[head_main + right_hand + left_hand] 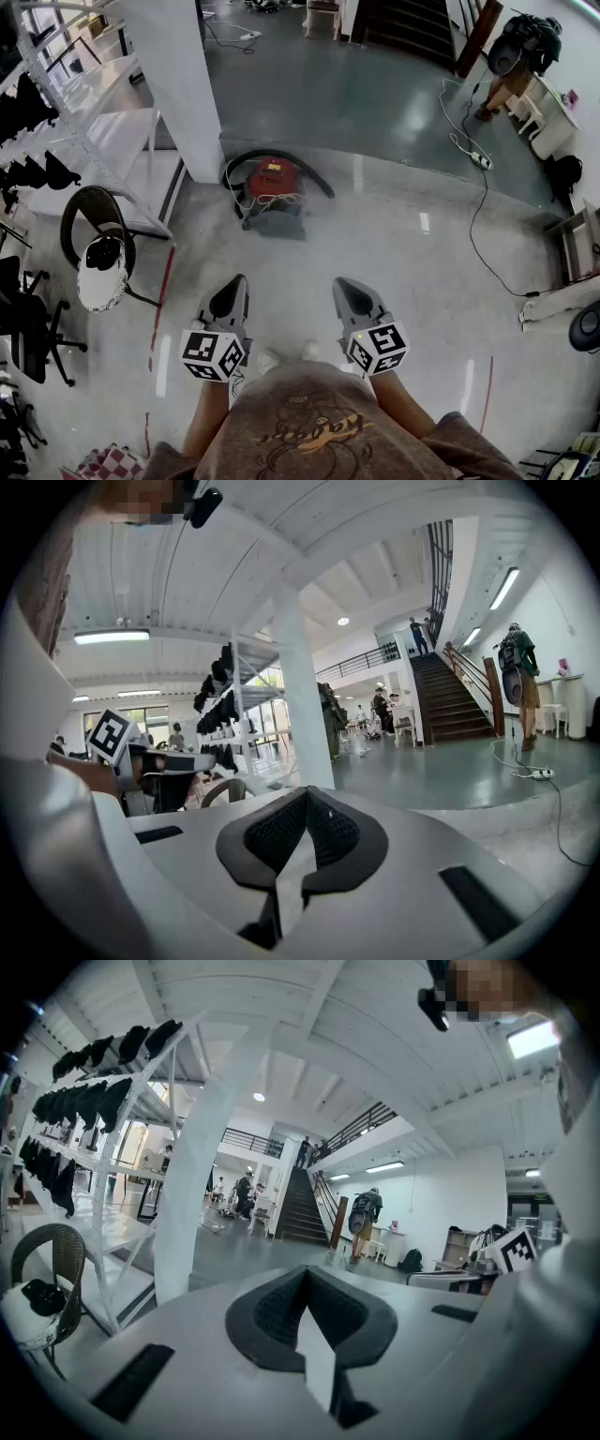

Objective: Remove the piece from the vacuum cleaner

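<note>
**Both grippers clenched and empty, vacuum well ahead on the floor**

The person is standing on the pale floor (394, 253) and holding the left gripper (234, 283) and the right gripper (345, 284) side by side in front of the body. Both are pointing forward and slightly down. In each gripper view the dark jaws are pressing together at the tips, with nothing between them.

The vacuum (272, 187) is sitting on the floor straight ahead, well apart from both grippers and just beside the foot of a white pillar (173, 84). Its body is red on a dark base. A black hose (309, 171) is arching around it, and a pale cord is lying coiled on top. Which piece comes off cannot be told from here.

A white rack (103, 141) is standing to the left of the pillar, with a round-backed chair (94, 239) near it. At the far right a cable (473, 202) is trailing across the floor, and another person (525, 47) is standing by a white table (553, 117).
</note>
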`<state>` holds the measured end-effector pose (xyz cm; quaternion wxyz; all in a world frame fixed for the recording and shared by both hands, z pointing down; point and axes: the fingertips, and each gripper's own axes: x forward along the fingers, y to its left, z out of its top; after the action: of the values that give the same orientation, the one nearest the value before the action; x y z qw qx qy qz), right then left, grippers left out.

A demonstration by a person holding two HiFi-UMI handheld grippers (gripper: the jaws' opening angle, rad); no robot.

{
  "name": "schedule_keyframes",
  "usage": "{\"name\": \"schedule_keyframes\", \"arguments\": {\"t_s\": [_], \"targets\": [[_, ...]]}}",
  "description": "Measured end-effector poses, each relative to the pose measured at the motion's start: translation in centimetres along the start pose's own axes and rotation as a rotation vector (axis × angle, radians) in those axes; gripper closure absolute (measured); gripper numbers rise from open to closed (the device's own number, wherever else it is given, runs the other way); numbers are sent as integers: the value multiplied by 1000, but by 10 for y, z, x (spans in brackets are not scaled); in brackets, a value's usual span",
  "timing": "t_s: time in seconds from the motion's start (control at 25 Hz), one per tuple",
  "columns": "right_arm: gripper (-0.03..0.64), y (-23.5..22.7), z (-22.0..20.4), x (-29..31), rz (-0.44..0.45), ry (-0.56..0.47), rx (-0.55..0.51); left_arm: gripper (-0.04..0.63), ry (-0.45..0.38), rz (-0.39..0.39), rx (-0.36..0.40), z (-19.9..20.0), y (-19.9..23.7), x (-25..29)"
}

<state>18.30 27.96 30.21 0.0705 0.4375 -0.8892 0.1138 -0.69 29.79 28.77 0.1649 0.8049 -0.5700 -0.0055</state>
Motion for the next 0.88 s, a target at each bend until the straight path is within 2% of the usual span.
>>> {"name": "schedule_keyframes", "arguments": {"t_s": [0.56, 0.88], "targets": [[617, 30, -4, 10, -28, -19, 20, 594, 16, -35, 24, 6, 23, -18], [617, 49, -11, 19, -64, -20, -34, 594, 39, -98, 31, -4, 40, -15]]}}
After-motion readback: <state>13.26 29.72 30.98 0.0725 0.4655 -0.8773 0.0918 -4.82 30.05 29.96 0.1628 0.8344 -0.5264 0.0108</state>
